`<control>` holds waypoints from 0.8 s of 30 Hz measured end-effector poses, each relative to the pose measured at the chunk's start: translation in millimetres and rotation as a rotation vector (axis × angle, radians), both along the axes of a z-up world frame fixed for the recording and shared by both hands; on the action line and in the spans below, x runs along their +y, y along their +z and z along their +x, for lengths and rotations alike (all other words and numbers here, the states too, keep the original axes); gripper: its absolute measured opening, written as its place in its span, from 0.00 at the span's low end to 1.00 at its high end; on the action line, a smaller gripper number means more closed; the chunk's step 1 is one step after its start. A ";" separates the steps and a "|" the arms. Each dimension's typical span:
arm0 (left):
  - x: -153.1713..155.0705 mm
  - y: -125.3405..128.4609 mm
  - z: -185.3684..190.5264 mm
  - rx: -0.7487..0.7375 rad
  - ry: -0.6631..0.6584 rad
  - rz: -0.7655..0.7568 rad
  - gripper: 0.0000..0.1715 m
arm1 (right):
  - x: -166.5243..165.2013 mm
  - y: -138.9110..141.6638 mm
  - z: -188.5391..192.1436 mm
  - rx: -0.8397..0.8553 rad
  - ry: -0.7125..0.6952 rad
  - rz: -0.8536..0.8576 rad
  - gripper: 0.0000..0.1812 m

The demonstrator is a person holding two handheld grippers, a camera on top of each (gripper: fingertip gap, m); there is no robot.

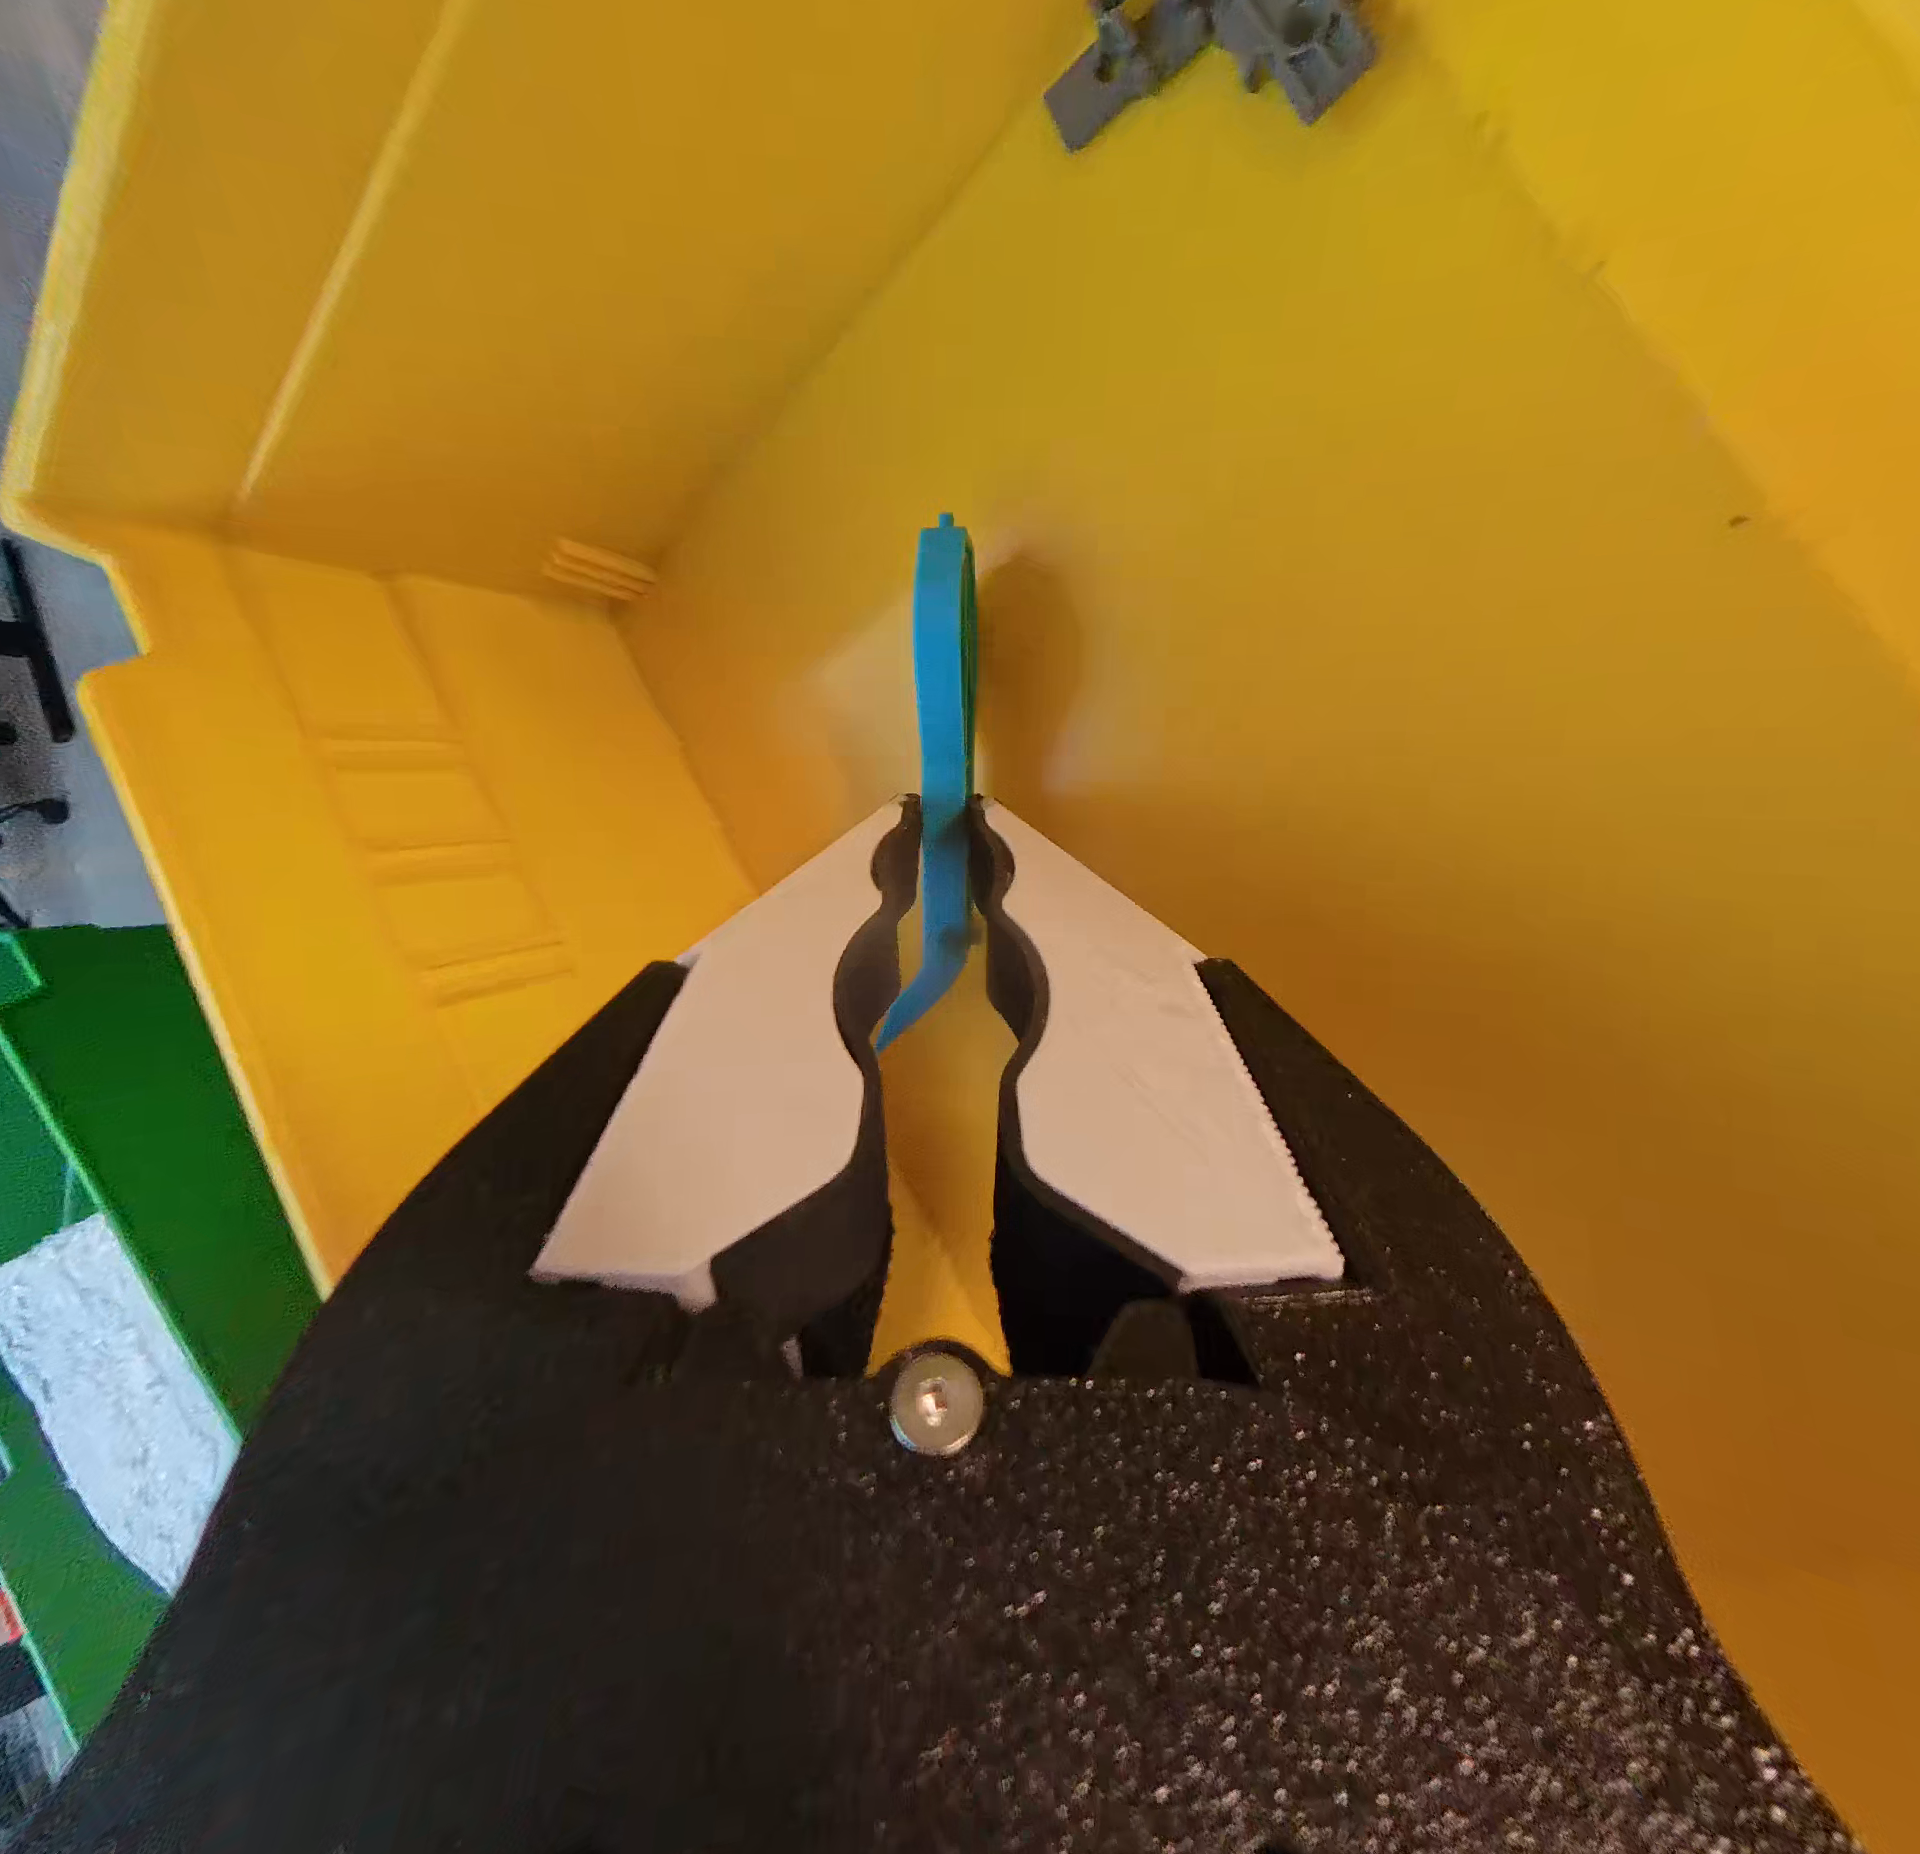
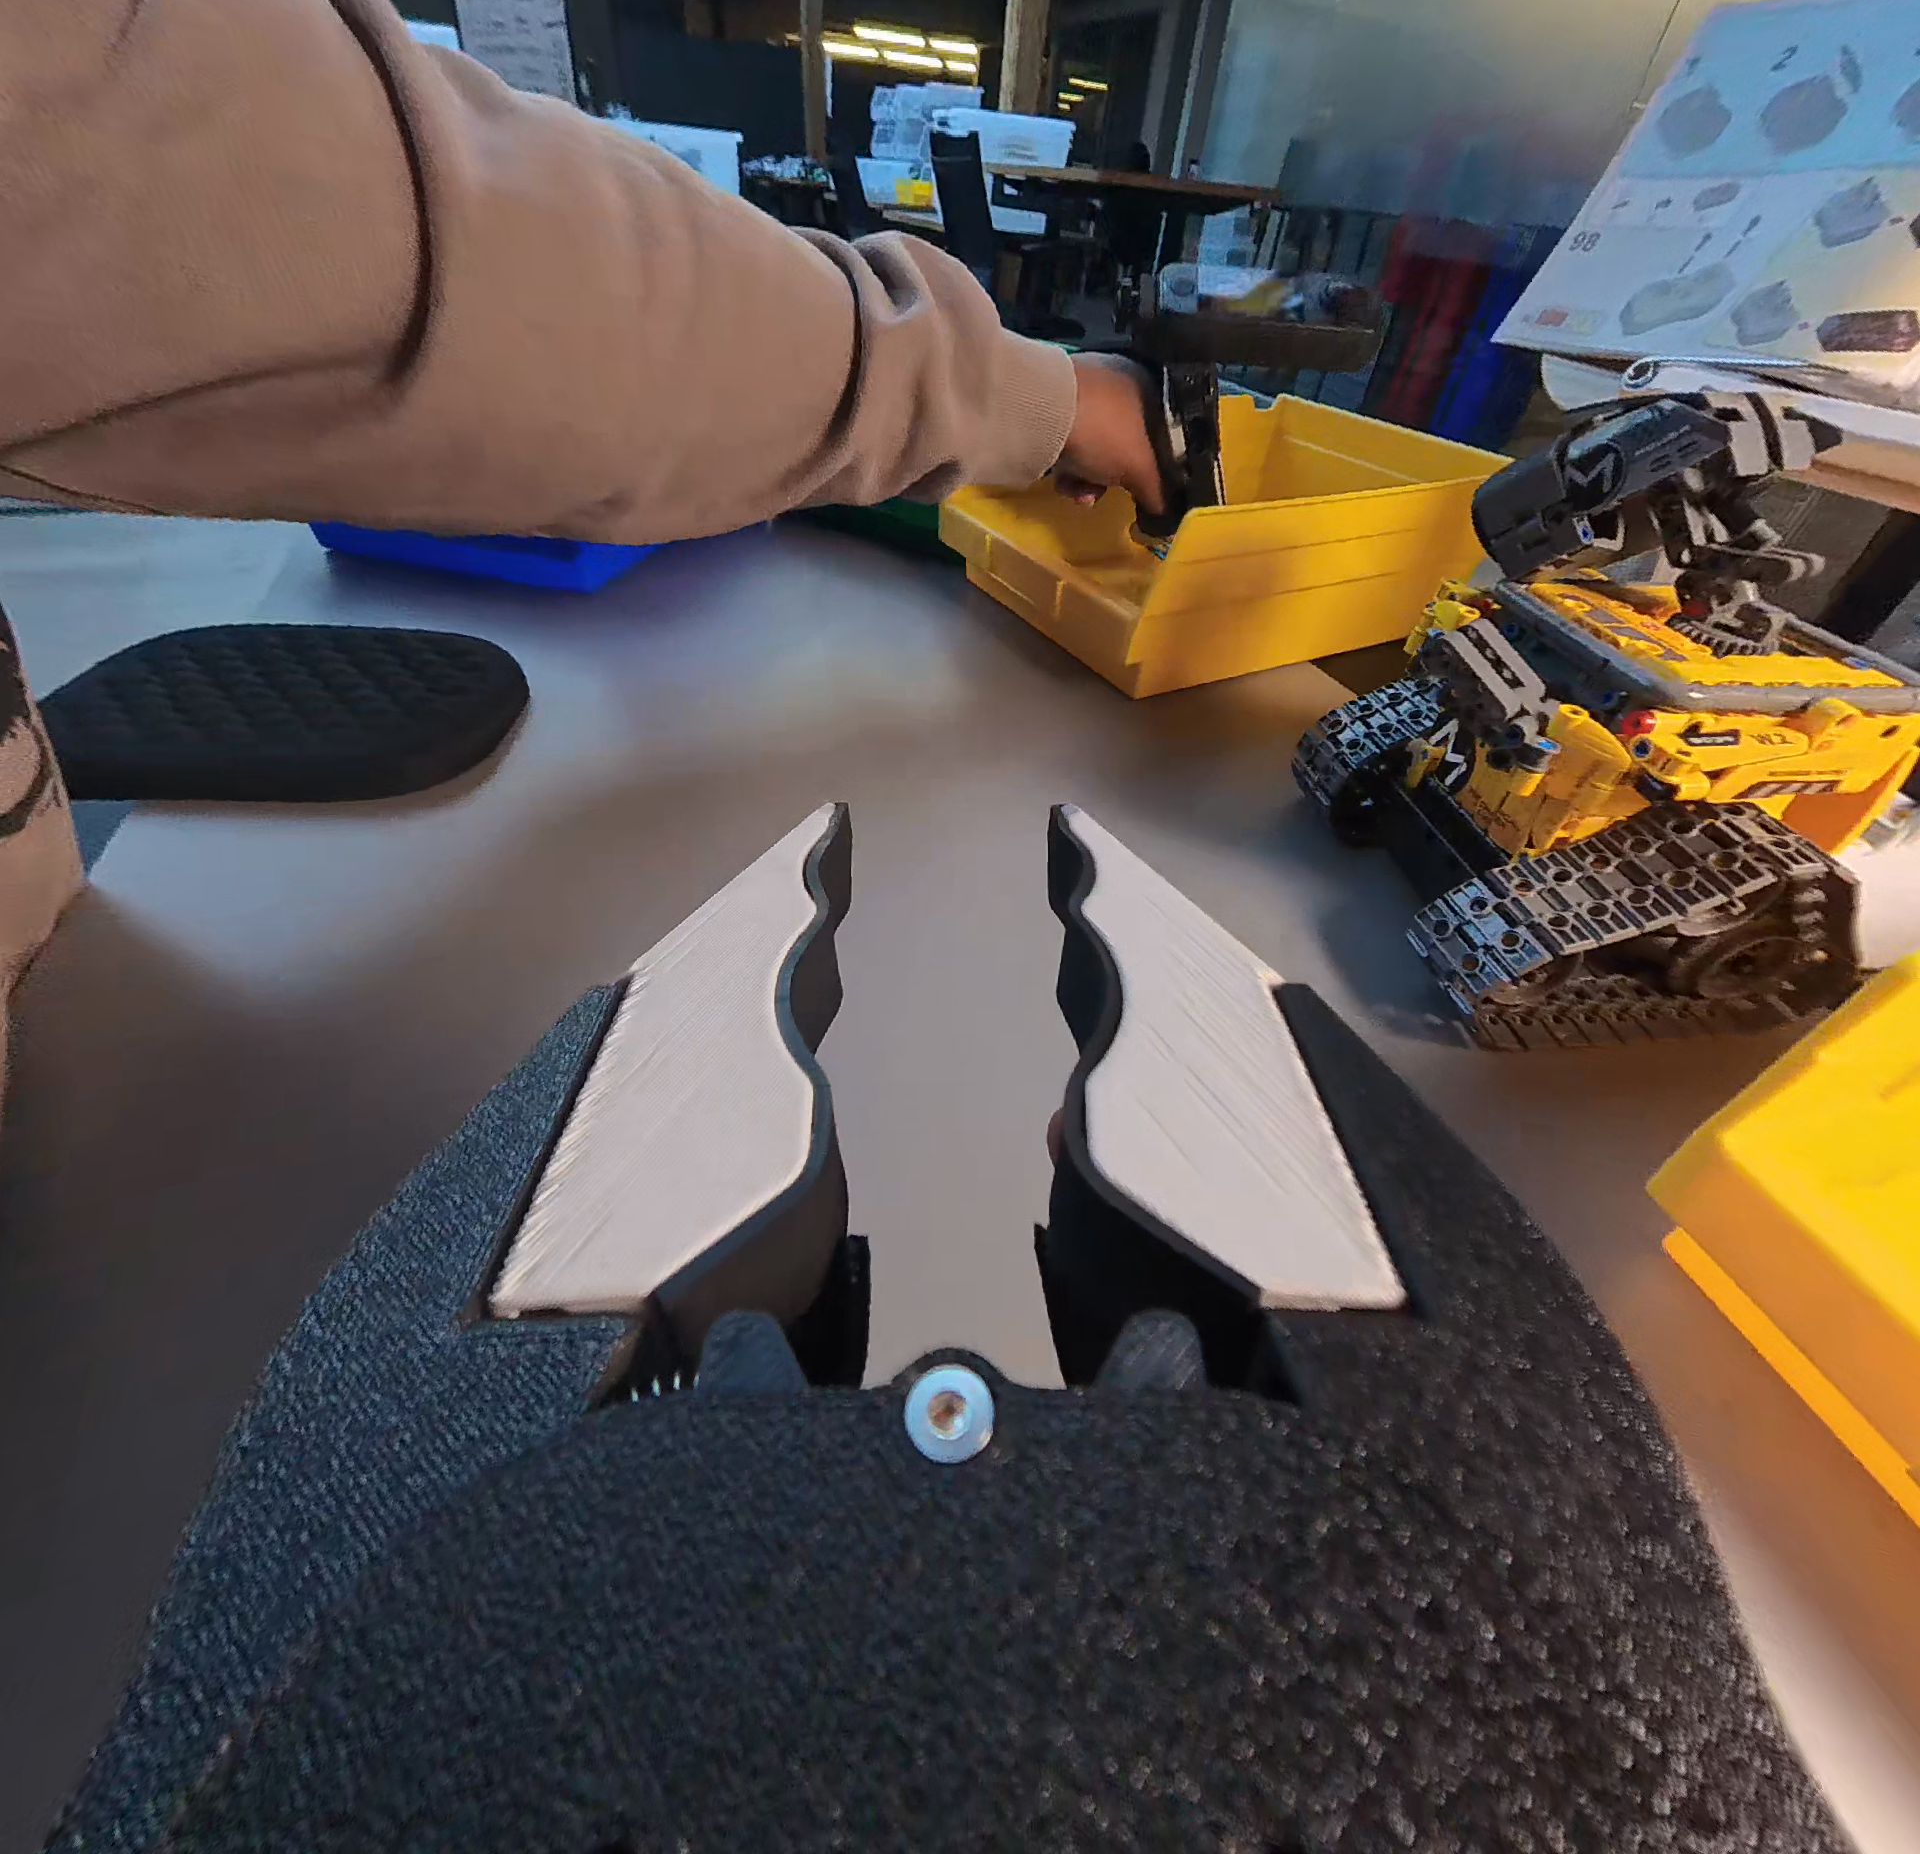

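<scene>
Left tool [image 1: 943, 802]: clenched on a thin blue plastic piece [image 1: 943, 682], seen edge-on at frame centre of the left wrist view. The grip sits on the piece's lower half; its upper end stands clear of the tips and its lower tail curls between the fingers. The tool is inside a yellow bin [image 1: 1351, 765], low over the floor and near the corner at centre left.

Right tool [image 2: 948, 817]: released, nothing between its fingers, hovering over the bare grey counter [image 2: 831, 661] at lower centre of the right wrist view.

Assessment of the grip in hand: the piece is narrow and held near the fingertips only, so in my judgement steady pressure and a straight path clear of the bin wall would guard against twisting or slipping.

Count:
- Blue piece: one.
- Grey clip-like part [image 1: 1226, 28], upper right of the left wrist view, on the bin floor: one.
- Yellow bins: two in the right wrist view, the one being reached into [image 2: 1247, 578] at upper centre and a second [image 2: 1808, 1212] at the right edge.
- Blue tray [image 2: 488, 555]: one.
- Tracked yellow model vehicle [image 2: 1621, 765]: one.
- Black pad [image 2: 281, 708]: one.
</scene>
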State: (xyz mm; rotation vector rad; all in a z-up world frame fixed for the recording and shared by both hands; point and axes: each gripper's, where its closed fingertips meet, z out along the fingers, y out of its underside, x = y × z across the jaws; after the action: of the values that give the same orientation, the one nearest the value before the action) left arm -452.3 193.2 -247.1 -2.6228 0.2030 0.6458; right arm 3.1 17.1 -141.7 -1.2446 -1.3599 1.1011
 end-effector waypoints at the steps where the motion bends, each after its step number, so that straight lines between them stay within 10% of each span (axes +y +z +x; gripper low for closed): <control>1: 1.9 2.3 -1.1 -0.006 0.005 0.010 0.09 | 1.8 -1.0 0.3 -0.001 -0.003 -0.009 0.21; 7: 1.4 96.1 30.3 -0.248 -0.065 0.264 0.21 | -1.1 -3.4 0.1 -0.009 0.008 -0.002 0.21; 11: -57.4 184.3 43.5 -0.324 -0.124 0.343 0.28 | -6.0 -4.1 -1.7 -0.018 0.012 0.009 0.21; 17: -260.4 223.2 -17.7 -0.215 0.103 0.263 0.42 | -18.4 7.4 -1.1 0.009 0.040 0.001 0.19; 24: -539.6 131.1 -105.0 -0.262 0.752 0.221 0.51 | -27.2 8.8 -4.3 0.008 0.082 -0.032 0.19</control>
State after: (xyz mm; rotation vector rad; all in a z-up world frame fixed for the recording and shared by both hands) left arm -557.3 -346.4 -116.0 -2.4847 -0.9145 0.4950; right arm -1.2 -10.1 -133.0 -1.2154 -1.4024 1.1876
